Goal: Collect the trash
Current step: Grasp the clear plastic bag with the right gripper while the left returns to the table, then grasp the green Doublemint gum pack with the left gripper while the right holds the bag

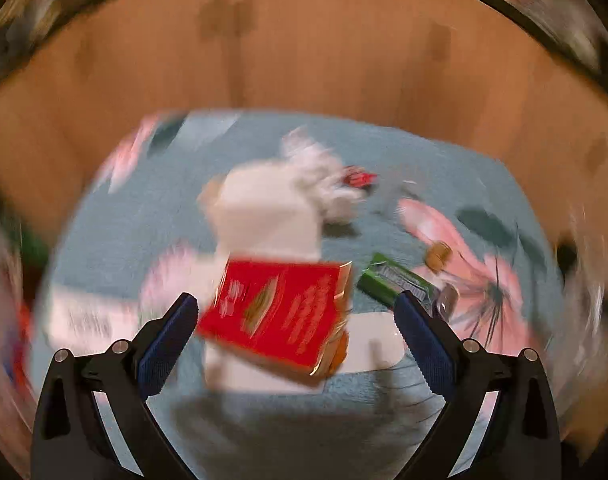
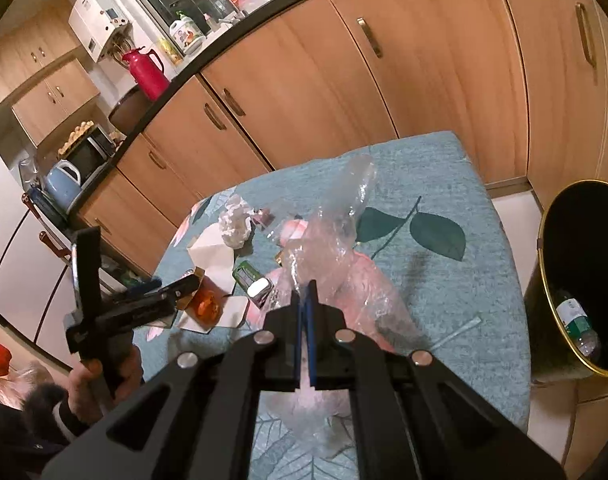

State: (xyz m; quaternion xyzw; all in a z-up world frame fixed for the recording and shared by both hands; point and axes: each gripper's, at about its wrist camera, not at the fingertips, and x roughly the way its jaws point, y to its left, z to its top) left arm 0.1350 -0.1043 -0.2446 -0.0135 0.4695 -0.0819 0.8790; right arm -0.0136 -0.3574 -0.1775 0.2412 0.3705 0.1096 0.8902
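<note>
The right gripper (image 2: 306,304) has its fingers pressed together on a crumpled clear plastic bag (image 2: 335,240), which stands up above the desk (image 2: 443,280) with its teal flowered cloth. A black trash bin (image 2: 543,320) sits just beside the desk's right edge, a bottle (image 2: 577,326) lying inside. The left gripper (image 1: 296,316) has its fingers spread wide, holding nothing, above a red snack packet (image 1: 280,312); the left wrist view is blurred, so contact is unclear. Near the packet lie a green wrapper (image 1: 387,280) and crumpled white tissue (image 1: 323,176).
</note>
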